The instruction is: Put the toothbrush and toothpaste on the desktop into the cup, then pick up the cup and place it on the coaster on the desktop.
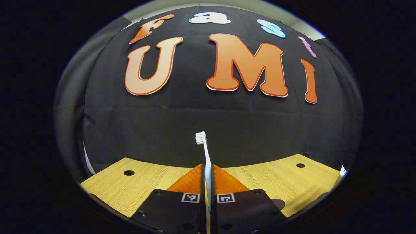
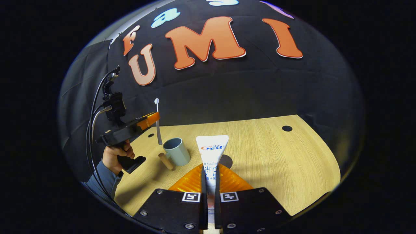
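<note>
Both loads airborne — toothbrush [image 2: 157, 120] clamped in the left gripper [image 2: 152, 119] hanging just above the cup [image 2: 176, 151], toothpaste [image 2: 212, 152] pinched in the right gripper [image 2: 210, 177] nearby — could clip the rim and tip it, or collide crowding in together.
</note>
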